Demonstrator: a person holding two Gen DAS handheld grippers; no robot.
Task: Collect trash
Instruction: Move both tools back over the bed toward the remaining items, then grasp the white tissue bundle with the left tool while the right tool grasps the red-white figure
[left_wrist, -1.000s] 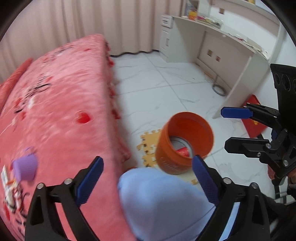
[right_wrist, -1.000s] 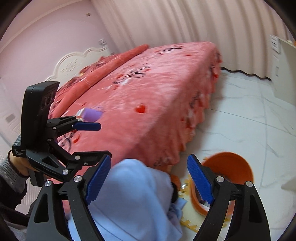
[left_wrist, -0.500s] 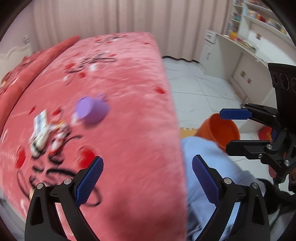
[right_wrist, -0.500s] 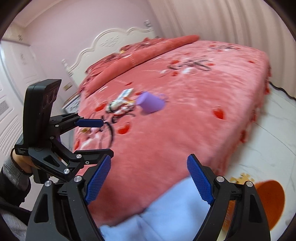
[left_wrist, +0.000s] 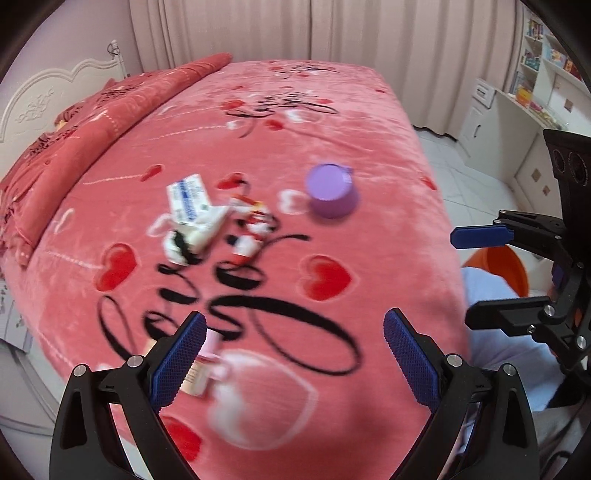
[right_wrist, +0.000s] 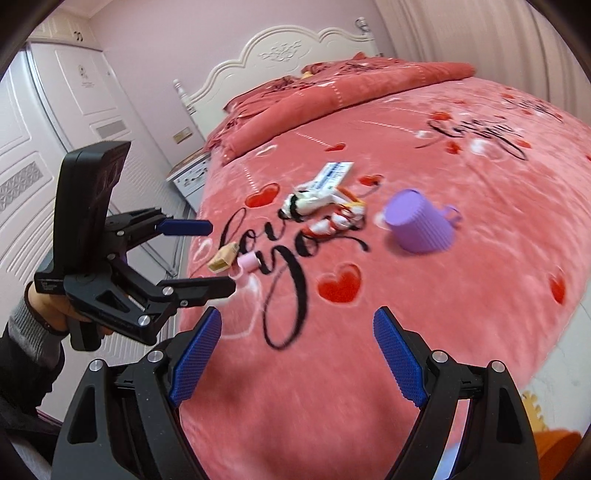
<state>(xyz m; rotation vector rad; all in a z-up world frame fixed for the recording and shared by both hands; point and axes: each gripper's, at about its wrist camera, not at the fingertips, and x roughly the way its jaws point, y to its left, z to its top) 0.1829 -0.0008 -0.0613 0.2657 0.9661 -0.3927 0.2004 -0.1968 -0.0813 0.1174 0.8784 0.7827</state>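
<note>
In the right wrist view, the left claw (right_wrist: 218, 254) sits at the left edge of the frame, gripped by a hand (right_wrist: 51, 310) in a grey cuff, its blue-padded jaws spread wide with nothing between them. Just right of it, on the pink plush bed cover printed with red hearts and black script (right_wrist: 461, 295), lie a small tan box (right_wrist: 222, 259) and a small pink cylinder (right_wrist: 246, 263), side by side. Further right, near the frame's centre, lies a heap of crumpled white, blue and red wrappers (right_wrist: 325, 199), blurred. Right of the heap a ribbed lilac plastic cup with a handle (right_wrist: 421, 221) lies tipped on its side. The right claw (right_wrist: 295, 363) fills the bottom of the frame, jaws wide and empty above the cover. An orange plastic bucket (right_wrist: 557, 450) shows at the lower right corner, on the floor.

In the left wrist view, the bucket (left_wrist: 506, 269) appears at the right edge behind the right claw.
</note>
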